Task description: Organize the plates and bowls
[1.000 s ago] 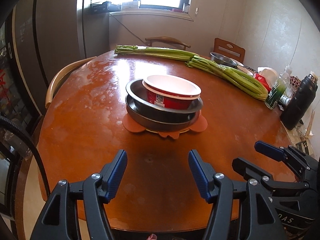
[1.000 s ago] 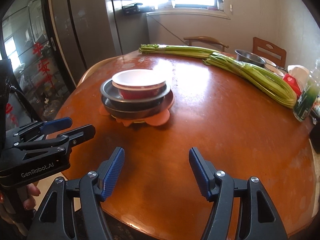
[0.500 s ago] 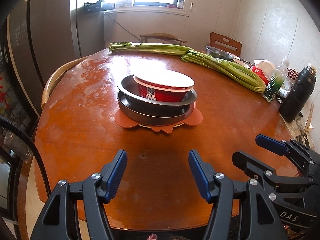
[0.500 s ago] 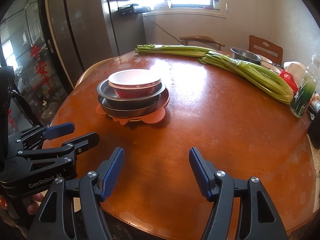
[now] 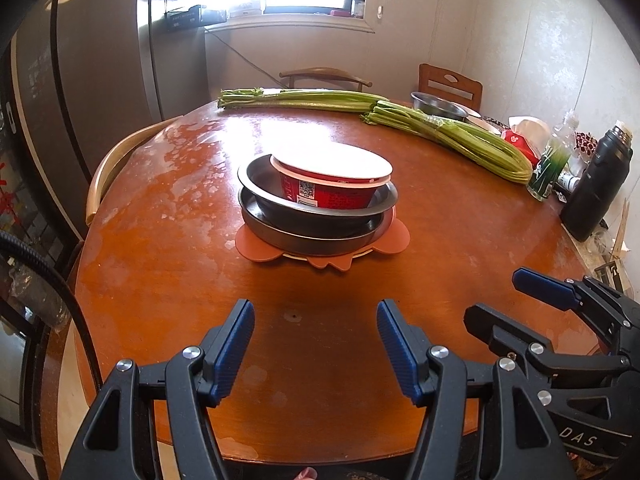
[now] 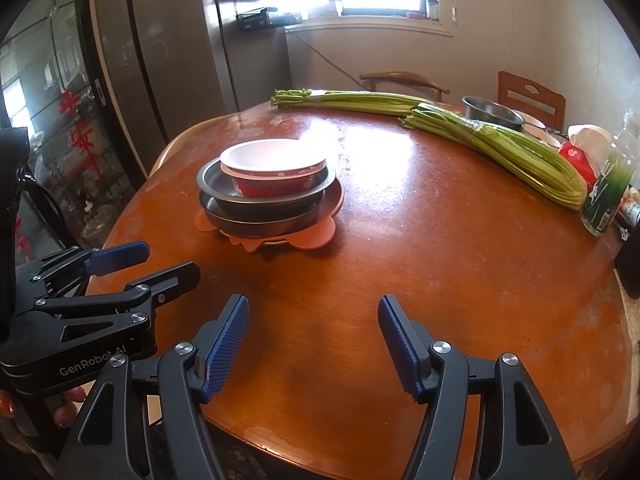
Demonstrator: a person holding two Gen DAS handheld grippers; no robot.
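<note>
Small dining room, bright window at the back, tall dark fridge (image 5: 80,92) on the left. Big round wooden table (image 5: 440,248) taking up most of the view, shiny top with pale worn patches on the far left part. Wooden chairs tucked in around the far edge.

Two long bundles of green celery-like stalks (image 5: 452,136) lying across the far side, running toward the right edge. Off on the right rim: black thermos (image 5: 598,188), green-labelled clear bottle (image 5: 550,168), red and white packet, all close together. Steel bowl (image 6: 492,112) sitting alone at the far right, behind the stalks.

Main stack near the table's middle: orange scalloped mat (image 5: 320,244) at the bottom, wide metal pan (image 5: 312,232) on it, second metal pan (image 5: 260,184) nested in that, and a red bowl with white inside (image 6: 276,172) on top, tilted a bit. Thin pale rim peeking out under the lower pan, can't tell what it is.

Left gripper (image 5: 316,340) hovering over the near edge, blue pads spread wide, holding nothing, well short of the stack. Right gripper (image 6: 314,334) same deal, spread wide and empty, just beside the left one, stack ahead and to its left.
</note>
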